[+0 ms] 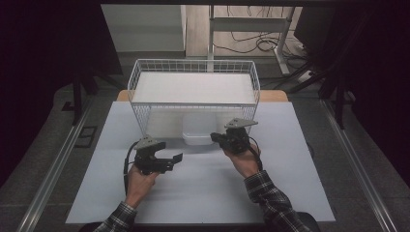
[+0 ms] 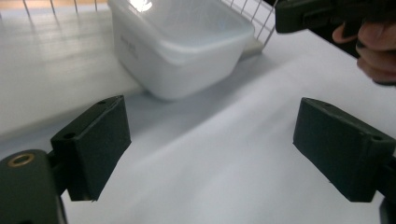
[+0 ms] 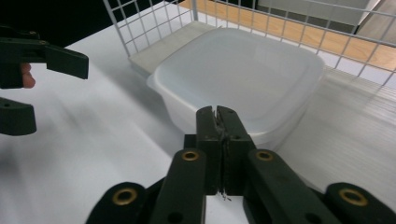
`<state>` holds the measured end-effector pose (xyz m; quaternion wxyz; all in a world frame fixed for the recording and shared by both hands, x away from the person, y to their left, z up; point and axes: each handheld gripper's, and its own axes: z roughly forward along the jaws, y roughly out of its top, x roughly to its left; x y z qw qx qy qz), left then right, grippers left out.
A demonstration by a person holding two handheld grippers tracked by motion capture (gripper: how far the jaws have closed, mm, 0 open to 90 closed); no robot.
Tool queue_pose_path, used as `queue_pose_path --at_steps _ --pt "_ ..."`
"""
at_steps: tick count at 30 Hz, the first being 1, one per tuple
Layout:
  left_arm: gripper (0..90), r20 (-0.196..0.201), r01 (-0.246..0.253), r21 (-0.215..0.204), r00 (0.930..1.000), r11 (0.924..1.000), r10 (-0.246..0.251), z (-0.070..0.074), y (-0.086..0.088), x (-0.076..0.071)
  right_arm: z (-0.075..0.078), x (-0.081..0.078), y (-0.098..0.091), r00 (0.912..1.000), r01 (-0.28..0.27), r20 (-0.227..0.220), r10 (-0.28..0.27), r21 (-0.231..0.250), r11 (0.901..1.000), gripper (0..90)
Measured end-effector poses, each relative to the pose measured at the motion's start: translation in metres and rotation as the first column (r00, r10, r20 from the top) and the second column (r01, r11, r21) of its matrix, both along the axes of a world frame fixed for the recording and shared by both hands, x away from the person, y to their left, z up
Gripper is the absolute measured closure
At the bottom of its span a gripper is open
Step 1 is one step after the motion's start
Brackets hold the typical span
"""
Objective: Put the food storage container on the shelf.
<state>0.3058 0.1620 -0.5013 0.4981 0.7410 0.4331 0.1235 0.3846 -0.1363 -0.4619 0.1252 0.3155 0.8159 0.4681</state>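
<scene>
Fronting tub (image 1: 198, 131), wire basket (image 1: 193, 92) w/ board behind.

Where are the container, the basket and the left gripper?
container (image 3: 243, 74): right gripper view, middle of its lid.
basket (image 1: 193, 63): high view, far wire rim.
left gripper (image 2: 210, 144): left gripper view, midway between its open jaws.

table (image 1: 203, 193): white sheet over it
basket (image 1: 193, 67): far edge, beyond both claws
tub (image 1: 198, 131): just ahead of right claw (image 1: 216, 138)
</scene>
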Motion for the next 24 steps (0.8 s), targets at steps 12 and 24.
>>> queue_pose_path --at_steps 12,24 --pt "4.2 0.034 0.014 0.109 0.9993 0.9940 -0.018 -0.020 0.003 -0.029 -0.016 -0.008 0.014 0.9969 -0.070 -0.039 0.068 -0.048 0.9964 88.5" --pt "4.4 0.061 -0.030 0.081 0.9978 0.9962 0.025 -0.019 0.014 -0.038 -0.033 0.004 0.030 0.9977 -0.058 -0.039 0.055 -0.098 0.9935 88.9"
